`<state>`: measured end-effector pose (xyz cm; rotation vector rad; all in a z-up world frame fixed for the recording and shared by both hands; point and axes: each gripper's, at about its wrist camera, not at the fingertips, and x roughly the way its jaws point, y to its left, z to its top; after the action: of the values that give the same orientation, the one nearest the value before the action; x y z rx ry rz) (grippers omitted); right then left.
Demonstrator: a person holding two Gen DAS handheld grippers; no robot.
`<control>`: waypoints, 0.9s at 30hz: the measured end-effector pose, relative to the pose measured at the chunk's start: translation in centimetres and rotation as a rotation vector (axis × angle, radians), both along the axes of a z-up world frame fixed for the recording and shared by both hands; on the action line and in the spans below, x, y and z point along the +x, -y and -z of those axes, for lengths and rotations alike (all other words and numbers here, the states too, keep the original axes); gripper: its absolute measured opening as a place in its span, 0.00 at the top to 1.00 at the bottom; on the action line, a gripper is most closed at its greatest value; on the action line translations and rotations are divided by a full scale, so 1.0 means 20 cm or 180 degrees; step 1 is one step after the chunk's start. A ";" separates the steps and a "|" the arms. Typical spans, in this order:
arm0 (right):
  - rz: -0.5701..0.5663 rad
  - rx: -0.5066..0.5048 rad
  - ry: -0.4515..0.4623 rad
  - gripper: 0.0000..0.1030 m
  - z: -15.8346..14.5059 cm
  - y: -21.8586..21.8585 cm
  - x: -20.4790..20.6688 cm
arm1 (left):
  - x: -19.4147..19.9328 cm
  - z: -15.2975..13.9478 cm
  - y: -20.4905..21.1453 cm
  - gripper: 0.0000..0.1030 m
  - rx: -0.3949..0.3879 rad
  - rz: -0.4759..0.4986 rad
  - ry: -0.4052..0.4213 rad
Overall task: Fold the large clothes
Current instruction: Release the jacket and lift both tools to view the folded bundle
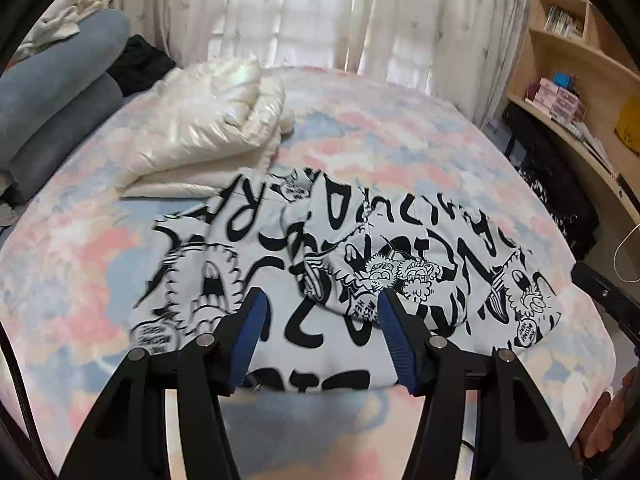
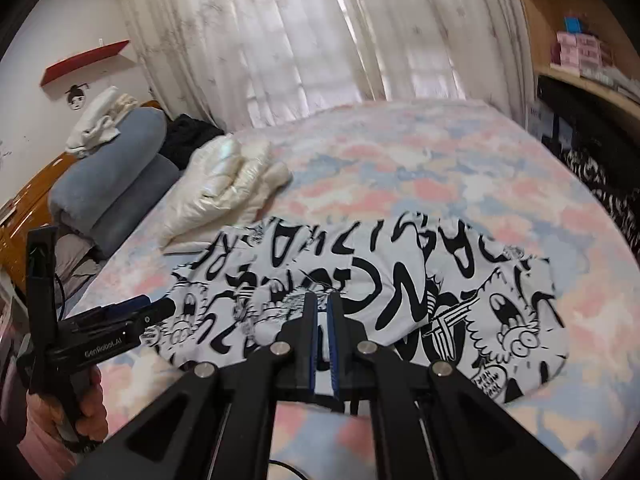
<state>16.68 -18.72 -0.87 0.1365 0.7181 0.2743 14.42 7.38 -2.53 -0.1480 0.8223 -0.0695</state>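
We see the printed garment [image 1: 344, 264] lying bunched and partly folded on the bed [image 1: 384, 136], w/ black cartoon lettering on pale fabric. It sits on the near half of the pastel cover, just in front of the white puffer jacket [image 1: 208, 128], and its far-left edge looks to touch that jacket's lower hem.

Left gripper [image 1: 318, 308]: blue pads spread wide apart, nothing between them. It hovers over the near edge of the garment; we can't tell whether the tips touch the cloth. From the right wrist view we see the left gripper [image 2: 156, 306] from the side, held in the person's left hand [image 2: 52, 416], just beside the garment's left edge.

Right gripper [image 2: 323, 300]: pads drawn almost together, w/ a strip of pale cloth visible between them, so we read it as clamped on the garment at its near edge, roughly mid-width.

Beyond the jacket, relative to the garment: rolled grey-blue bedding [image 1: 60, 96] to the far left, w/ crumpled white cloth on top, and a dark bundle [image 1: 140, 64] beside it. White curtains [image 1: 304, 12] hang behind the bed. A wooden shelf unit [image 1: 576, 60] stands right of the garment, past the bed's edge.
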 end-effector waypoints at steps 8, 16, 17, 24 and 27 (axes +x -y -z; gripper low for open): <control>-0.0177 -0.0112 0.0161 0.95 -0.21 -0.04 -0.27 | -0.24 -0.13 -0.12 0.43 -0.0044 -0.0076 0.0148; -0.0455 -0.0391 0.0212 0.90 -0.35 -0.11 -0.45 | -0.37 -0.16 -0.17 0.40 -0.0061 -0.0058 0.0177; -0.0502 -0.0428 0.0204 0.81 -0.36 -0.12 -0.47 | -0.39 -0.16 -0.17 0.40 -0.0063 -0.0043 0.0163; -0.0624 -0.0716 0.0240 0.65 -0.34 -0.19 -0.55 | -0.41 -0.09 -0.20 0.36 -0.0163 -0.0042 0.0103; -0.0586 -0.0563 0.0176 0.65 -0.29 -0.18 -0.51 | -0.41 -0.02 -0.22 0.34 -0.0245 -0.0078 0.0035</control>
<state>6.39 -15.16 5.02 -0.1055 0.6975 0.3872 6.23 11.73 -2.07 -0.2301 0.8072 -0.0790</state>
